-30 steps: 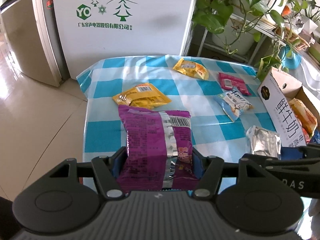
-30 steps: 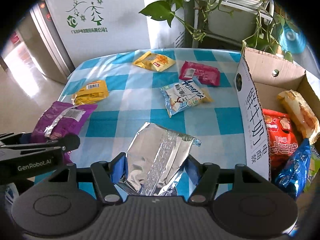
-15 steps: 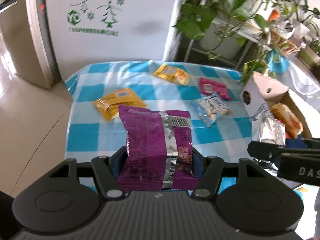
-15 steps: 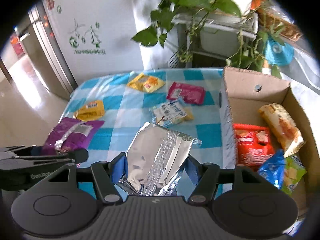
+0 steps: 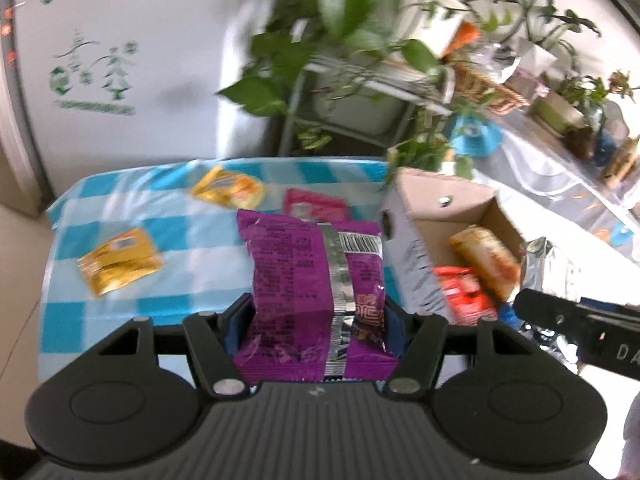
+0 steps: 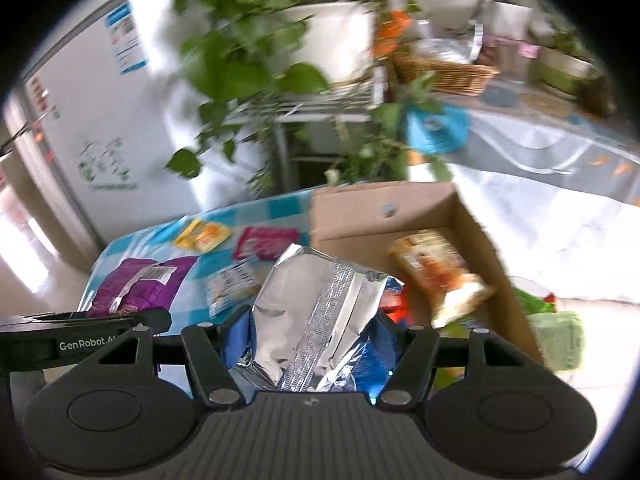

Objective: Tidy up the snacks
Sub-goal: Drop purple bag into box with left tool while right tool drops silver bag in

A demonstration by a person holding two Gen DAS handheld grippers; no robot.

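Observation:
My left gripper (image 5: 316,320) is shut on a purple snack bag (image 5: 312,276), held above the blue-and-white checked tablecloth (image 5: 188,236). My right gripper (image 6: 312,332) is shut on a silver foil bag (image 6: 320,304) raised near the left wall of the cardboard box (image 6: 380,208). The box (image 5: 444,200) holds an orange packet (image 5: 484,256) and a red packet (image 5: 464,292). On the cloth lie two yellow packets (image 5: 120,264) (image 5: 228,192) and a pink packet (image 5: 316,208). The purple bag (image 6: 140,284) also shows in the right wrist view.
Leafy plants (image 5: 340,40) on a metal rack hang over the far end of the table. A white appliance (image 5: 120,60) with a green tree logo stands behind the table. A white-and-blue packet (image 6: 232,284) lies on the cloth. A green object (image 6: 556,340) sits right of the box.
Both grippers rose and swung to the right with their bags, toward the box. The box interior now fills more of both views. The grips did not change.

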